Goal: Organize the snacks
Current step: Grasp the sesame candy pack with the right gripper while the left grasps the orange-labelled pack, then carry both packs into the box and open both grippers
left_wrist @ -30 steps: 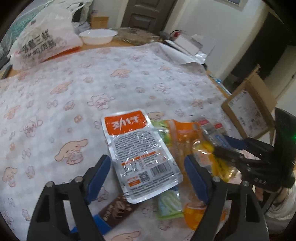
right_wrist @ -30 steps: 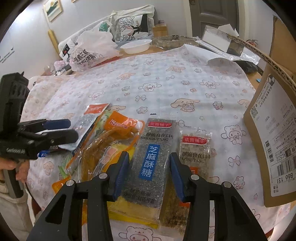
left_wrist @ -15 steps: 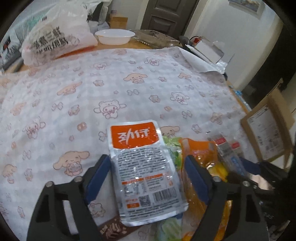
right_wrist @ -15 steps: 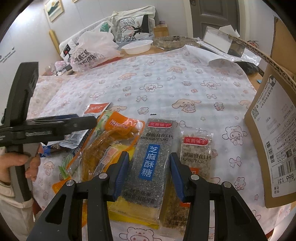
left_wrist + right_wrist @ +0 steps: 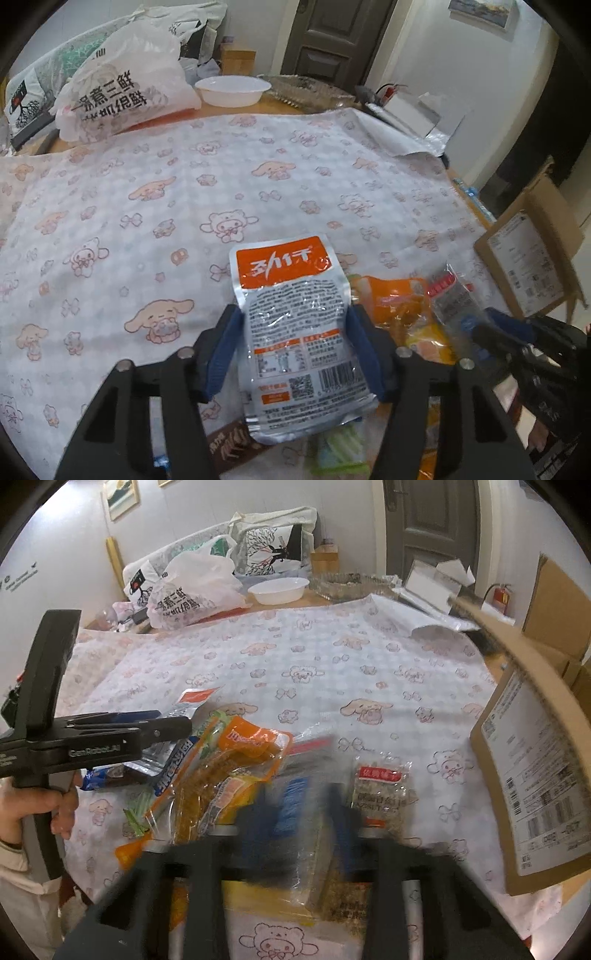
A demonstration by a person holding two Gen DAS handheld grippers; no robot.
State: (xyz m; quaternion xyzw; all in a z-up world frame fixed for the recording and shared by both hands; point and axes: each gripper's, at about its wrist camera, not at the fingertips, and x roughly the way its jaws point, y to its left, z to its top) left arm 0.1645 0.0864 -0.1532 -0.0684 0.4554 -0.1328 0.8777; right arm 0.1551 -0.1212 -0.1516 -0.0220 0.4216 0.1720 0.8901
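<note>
The silver-and-orange snack pouch (image 5: 295,332) sits clamped between the blue pads of the left gripper (image 5: 291,347), lifted above the snack pile (image 5: 236,775) on the cartoon-print tabletop (image 5: 184,192), while the right gripper (image 5: 295,812) is motion-blurred around the sesame bar (image 5: 295,805), grip unclear.

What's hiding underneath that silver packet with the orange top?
The silver packet, pinched by the left gripper, covers part of the pile: a brown wrapper and a green packet poke out below, an orange packet beside. Anything directly beneath it is hidden.
</note>
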